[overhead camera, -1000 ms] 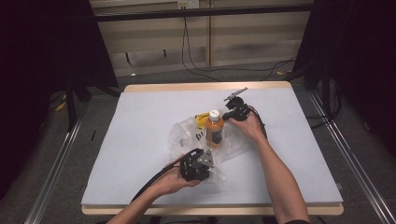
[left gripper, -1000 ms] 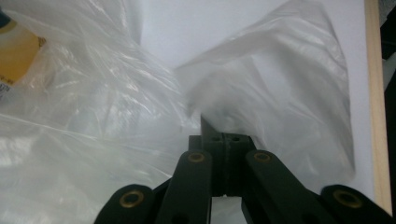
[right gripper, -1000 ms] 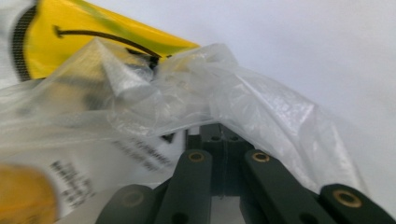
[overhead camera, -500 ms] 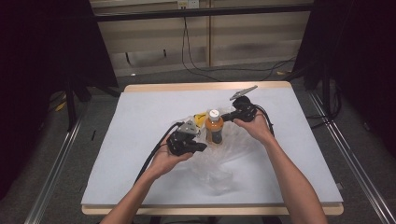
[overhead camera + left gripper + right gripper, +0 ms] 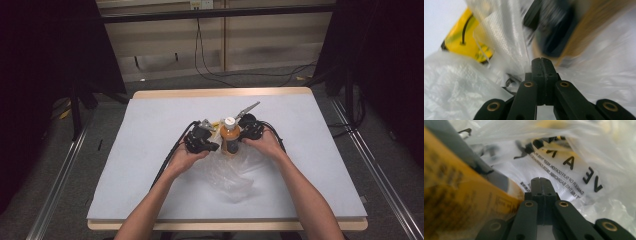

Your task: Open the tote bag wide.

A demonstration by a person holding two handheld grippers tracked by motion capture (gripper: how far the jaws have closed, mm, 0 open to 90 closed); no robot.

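Here the orange bottle [image 5: 230,137] with its white cap stands upright near the middle of the worktop [image 5: 150,190], inside a clear plastic bag [image 5: 230,175]. The left gripper [image 5: 212,146] and right gripper [image 5: 239,131] flank it, each with jaws pressed together on the bag's film. Print on the bag [image 5: 564,170] reads "DANGER OF SUFFOCATION. KEEP THIS PLA…"; a yellow label [image 5: 464,37] shows through.
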